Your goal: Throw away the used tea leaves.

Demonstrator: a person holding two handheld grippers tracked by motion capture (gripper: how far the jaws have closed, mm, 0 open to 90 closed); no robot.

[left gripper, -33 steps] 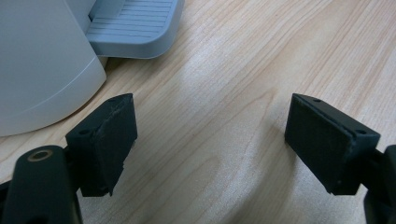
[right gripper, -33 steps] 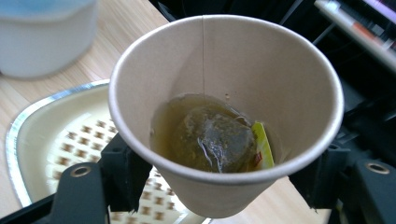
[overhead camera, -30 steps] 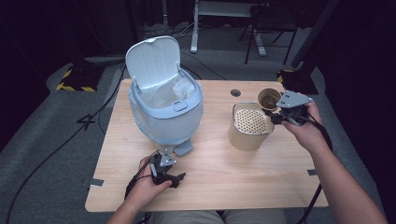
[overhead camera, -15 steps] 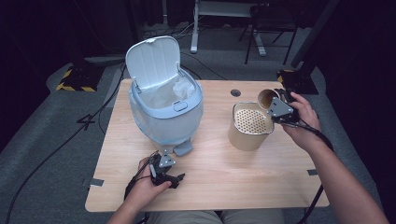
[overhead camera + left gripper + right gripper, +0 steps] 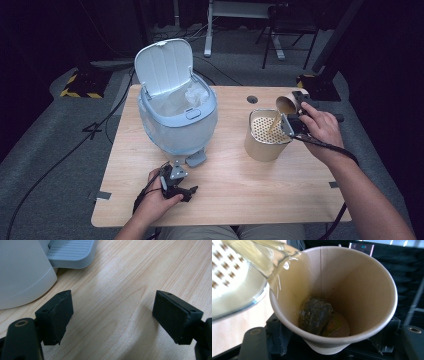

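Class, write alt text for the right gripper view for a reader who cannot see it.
A tilted paper cup, clamped in the gripper's black jaws, pours pale yellowish liquid over its rim toward a perforated surface at upper left. A wet tea bag clings inside the cup's bottom.

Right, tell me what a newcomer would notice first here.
Probably the paper cup, tipped in the right tool at the table's right, sending a stream of pale liquid into the perforated-top canister, a tea bag left inside the cup. Next, the pale blue bin with its lid up. The left tool rests open near the front edge.
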